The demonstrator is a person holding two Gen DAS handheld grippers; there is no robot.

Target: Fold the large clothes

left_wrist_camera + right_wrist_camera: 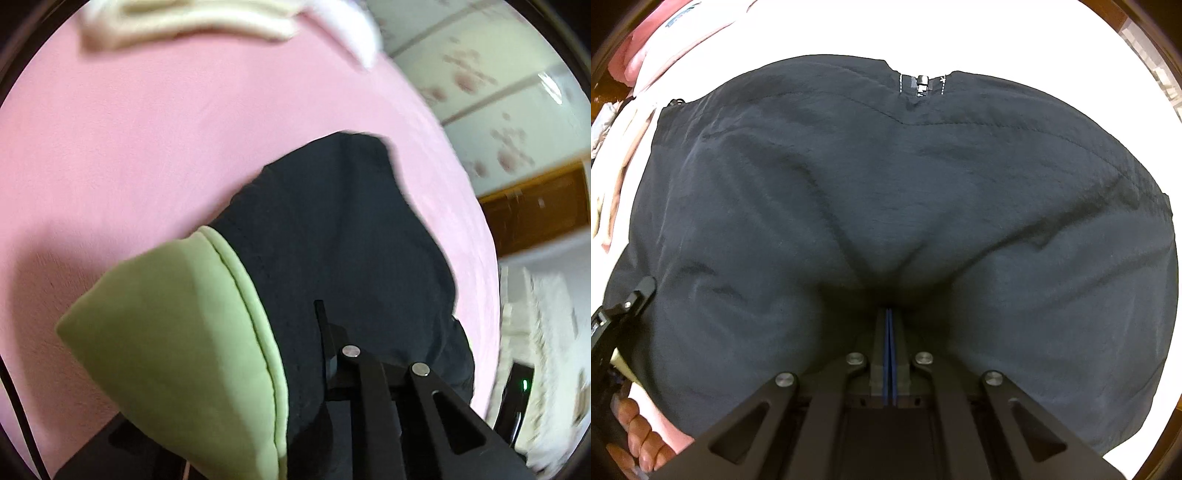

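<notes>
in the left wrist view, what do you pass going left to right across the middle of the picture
Pink sheet → green lining → dark jacket → pink sheet again at the bed's edge → wooden cabinet in the background. The left gripper sits low in the frame, over the jacket.

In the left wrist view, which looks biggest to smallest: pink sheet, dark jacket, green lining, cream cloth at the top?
1. Pink sheet
2. Dark jacket
3. Green lining, though it sits nearest the camera
4. Cream cloth, partly cut off
</notes>
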